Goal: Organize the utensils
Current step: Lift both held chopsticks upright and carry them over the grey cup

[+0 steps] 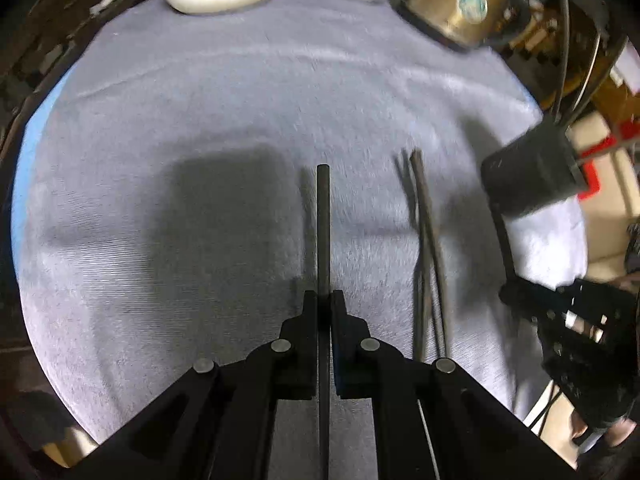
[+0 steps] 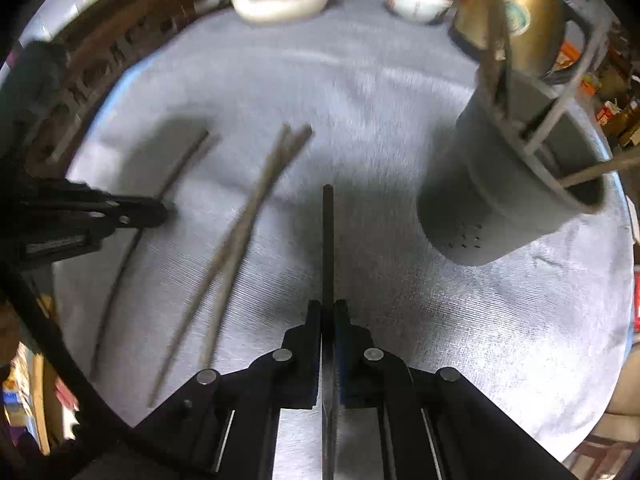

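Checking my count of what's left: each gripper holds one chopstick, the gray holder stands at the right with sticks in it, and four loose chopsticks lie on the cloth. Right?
Not quite. The right wrist view shows two loose chopsticks on the gray cloth, not four. The rest stands: the left gripper and right gripper are each shut on a chopstick, and the gray holder at the right has sticks in it.

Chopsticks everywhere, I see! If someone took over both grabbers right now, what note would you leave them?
Left gripper: shut on one chopstick.
Right gripper: shut on another chopstick.
Two loose chopsticks lie on the grey cloth between the grippers.
Grey holder, at right, already has some sticks in it.
Left: put both held chopsticks in the holder, then the loose pair.
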Available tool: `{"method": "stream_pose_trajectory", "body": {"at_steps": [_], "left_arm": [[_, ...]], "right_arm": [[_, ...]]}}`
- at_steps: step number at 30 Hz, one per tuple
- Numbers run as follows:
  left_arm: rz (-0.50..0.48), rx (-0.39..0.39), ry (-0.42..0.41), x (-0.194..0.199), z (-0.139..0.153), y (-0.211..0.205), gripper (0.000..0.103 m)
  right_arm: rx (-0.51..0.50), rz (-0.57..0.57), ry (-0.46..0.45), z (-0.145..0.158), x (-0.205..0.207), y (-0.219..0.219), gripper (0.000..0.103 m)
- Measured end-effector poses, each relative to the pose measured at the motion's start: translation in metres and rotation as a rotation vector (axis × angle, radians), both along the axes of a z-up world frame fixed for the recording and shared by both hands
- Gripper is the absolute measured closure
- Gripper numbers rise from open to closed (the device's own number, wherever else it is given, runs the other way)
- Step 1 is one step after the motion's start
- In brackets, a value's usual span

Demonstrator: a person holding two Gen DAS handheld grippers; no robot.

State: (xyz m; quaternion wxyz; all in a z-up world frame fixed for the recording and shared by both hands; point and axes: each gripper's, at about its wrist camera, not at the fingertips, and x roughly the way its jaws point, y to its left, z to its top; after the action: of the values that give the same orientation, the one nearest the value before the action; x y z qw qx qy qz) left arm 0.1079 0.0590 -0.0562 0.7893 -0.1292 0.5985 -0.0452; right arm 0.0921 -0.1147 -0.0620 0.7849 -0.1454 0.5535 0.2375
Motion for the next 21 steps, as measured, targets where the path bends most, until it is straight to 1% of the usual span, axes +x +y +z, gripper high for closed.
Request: {"method": "stream_pose_trajectory", "body": {"at_steps": [3,4,5,6,8,10,13,15,18,19,21], "left_arm": [[0.061,-0.014,-0.116,-0.014,0.025,0.014,0.097],[0.087,-0.026,-0.167,-0.019,0.036,0.018,0.097],[0.111,-0.040,-0.214,-0.025,0.044,0.019,0.097],[0.136,-0.041,-0.267,-0.028,0.051,0.023,0.097],[0.180,-0.025,-0.371,-0.047,0.068,0.020,0.097],[0.219,-0.025,-0.450,-0.049,0.077,0.017,0.097],[0.266,0.030,-0.583,-0.056,0.087,0.018,0.097],[0.303,0.096,-0.682,-0.059,0.088,0.011,0.097],[0.340,0.140,-0.740,-0.064,0.087,0.012,0.097],[0.356,0.157,-0.759,-0.064,0.086,0.011,0.097],[0.376,0.182,-0.777,-0.058,0.080,0.009,0.097]], "right_arm": [[0.099,-0.026,-0.083,0.025,-0.017,-0.009,0.097],[0.148,-0.040,-0.132,0.037,-0.025,-0.015,0.097],[0.175,-0.051,-0.166,0.046,-0.028,-0.018,0.097],[0.210,-0.073,-0.224,0.057,-0.035,-0.024,0.097],[0.273,-0.118,-0.331,0.073,-0.047,-0.036,0.097],[0.326,-0.188,-0.441,0.083,-0.060,-0.049,0.097],[0.363,-0.258,-0.569,0.085,-0.070,-0.061,0.097],[0.375,-0.289,-0.643,0.089,-0.072,-0.067,0.097],[0.392,-0.316,-0.724,0.089,-0.071,-0.071,0.097],[0.380,-0.320,-0.749,0.089,-0.070,-0.069,0.097],[0.378,-0.325,-0.770,0.086,-0.071,-0.069,0.097]]}}
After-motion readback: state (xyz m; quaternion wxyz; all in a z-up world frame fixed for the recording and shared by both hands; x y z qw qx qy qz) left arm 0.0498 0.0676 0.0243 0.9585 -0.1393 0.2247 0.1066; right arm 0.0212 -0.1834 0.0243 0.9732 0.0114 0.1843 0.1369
